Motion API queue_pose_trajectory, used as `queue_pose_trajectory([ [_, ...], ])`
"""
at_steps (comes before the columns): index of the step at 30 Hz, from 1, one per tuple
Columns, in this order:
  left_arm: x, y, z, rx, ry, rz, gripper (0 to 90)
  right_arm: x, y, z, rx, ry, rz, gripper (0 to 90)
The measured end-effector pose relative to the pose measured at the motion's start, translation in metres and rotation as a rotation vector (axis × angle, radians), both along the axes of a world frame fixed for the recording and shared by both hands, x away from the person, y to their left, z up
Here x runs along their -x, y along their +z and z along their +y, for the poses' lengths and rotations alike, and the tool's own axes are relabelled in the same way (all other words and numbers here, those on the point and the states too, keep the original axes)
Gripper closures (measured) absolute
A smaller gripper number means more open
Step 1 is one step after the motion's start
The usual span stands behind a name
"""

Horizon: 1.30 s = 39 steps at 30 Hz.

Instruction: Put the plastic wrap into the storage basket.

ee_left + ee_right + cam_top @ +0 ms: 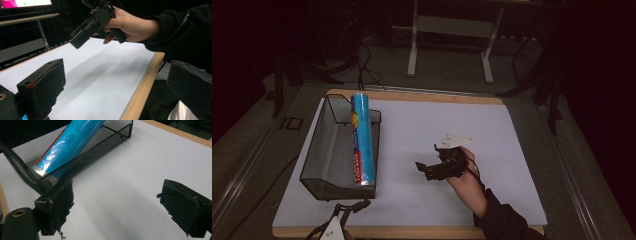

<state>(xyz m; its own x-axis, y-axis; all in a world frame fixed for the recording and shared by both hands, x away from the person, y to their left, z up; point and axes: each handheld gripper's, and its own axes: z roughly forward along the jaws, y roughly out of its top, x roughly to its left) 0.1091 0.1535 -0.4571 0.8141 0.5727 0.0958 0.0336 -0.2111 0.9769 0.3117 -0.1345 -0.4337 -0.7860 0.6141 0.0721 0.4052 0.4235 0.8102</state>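
A long blue cylindrical pack (362, 137) with a red stripe lies along the right side of a black mesh basket (324, 150) on the left of the white table top. In the right gripper view the blue pack (67, 142) rests slanted in the basket (105, 142), its shiny end low at the near corner. My right gripper (427, 159), held in a hand at mid table, points left toward the basket. Its jaws (120, 205) stand open over bare white surface, right of the basket. My left gripper (352, 206) sits at the near edge, open and holding nothing (116, 87).
The white sheet (437, 120) lies on a wooden board whose edge (142, 87) runs close to my left gripper. The right hand and its gripper (92, 21) hover above the sheet in the left gripper view. Grey table legs (412, 50) and cables stand on the floor beyond.
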Motion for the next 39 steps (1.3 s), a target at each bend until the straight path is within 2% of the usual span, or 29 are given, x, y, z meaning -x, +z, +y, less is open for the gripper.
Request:
queue_pose_trajectory([
  [5, 0.000, 0.000, -0.001, -0.003, 0.000, 0.000, 2.7, 0.009, -0.001, -0.017, 0.002, -0.019, -0.005, 11.3],
  [8, 0.000, 0.000, -0.001, -0.004, 0.000, -0.001, 2.7, 0.014, -0.004, -0.028, -0.021, -0.020, 0.005, 11.4],
  [16, 0.000, -0.001, -0.002, -0.007, 0.000, 0.004, 2.7, 0.029, -0.006, -0.050, 0.005, -0.030, -0.006, 11.4],
  [21, 0.000, -0.001, -0.002, -0.008, -0.001, 0.003, 2.7, 0.036, -0.002, -0.061, -0.010, -0.043, -0.019, 11.4],
  [26, 0.000, -0.001, -0.002, -0.008, -0.002, 0.004, 2.7, 0.043, -0.005, -0.074, -0.025, -0.054, -0.011, 11.4],
  [32, -0.001, -0.001, -0.003, -0.010, -0.002, 0.004, 2.7, 0.052, -0.011, -0.086, -0.001, -0.067, -0.017, 11.4],
  [38, -0.001, -0.001, -0.002, -0.013, -0.003, 0.005, 2.7, 0.053, -0.018, -0.093, 0.004, -0.084, -0.021, 11.4],
  [39, 0.000, -0.001, -0.002, -0.012, -0.003, 0.004, 2.7, 0.051, -0.021, -0.095, -0.002, -0.094, -0.002, 11.4],
])
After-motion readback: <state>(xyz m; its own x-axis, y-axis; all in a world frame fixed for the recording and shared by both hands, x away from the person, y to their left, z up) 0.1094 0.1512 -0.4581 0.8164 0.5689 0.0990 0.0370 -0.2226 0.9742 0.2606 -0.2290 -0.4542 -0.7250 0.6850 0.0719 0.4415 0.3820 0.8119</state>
